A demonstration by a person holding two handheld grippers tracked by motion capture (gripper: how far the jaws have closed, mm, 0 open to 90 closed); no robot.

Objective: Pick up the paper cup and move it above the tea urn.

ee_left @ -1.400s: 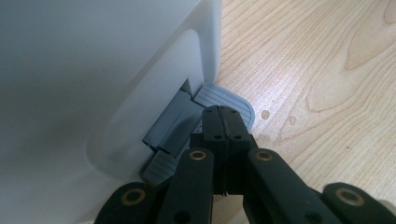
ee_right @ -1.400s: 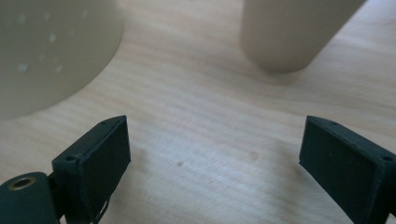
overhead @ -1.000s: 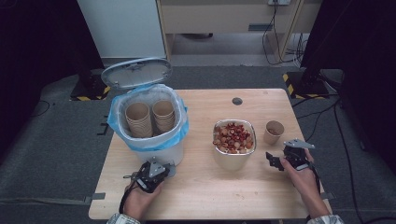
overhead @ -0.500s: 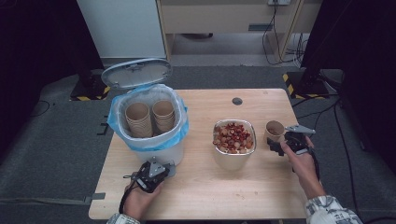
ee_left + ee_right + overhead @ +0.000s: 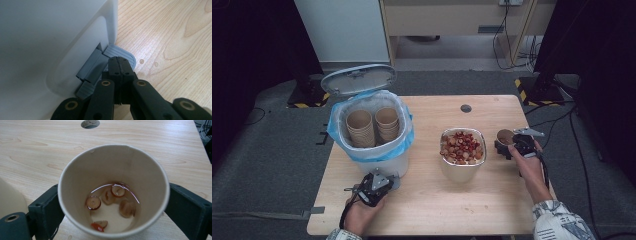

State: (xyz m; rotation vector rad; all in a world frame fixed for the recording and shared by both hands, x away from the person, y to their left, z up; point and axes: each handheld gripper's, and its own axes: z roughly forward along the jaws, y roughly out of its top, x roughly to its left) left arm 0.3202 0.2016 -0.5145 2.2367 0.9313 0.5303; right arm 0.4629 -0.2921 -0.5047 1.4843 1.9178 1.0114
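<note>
Cup sits between right gripper jaws, seemingly gripped.

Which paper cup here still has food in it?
The single paper cup between the jaws of the right gripper, right of the food container: it holds liquid and a few slices. The stacked cups in the bin look empty.

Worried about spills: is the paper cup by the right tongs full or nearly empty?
Nearly empty. The paper cup holds a shallow pool of liquid and a few fruit slices at its bottom, standing upright between the right tongs.
</note>
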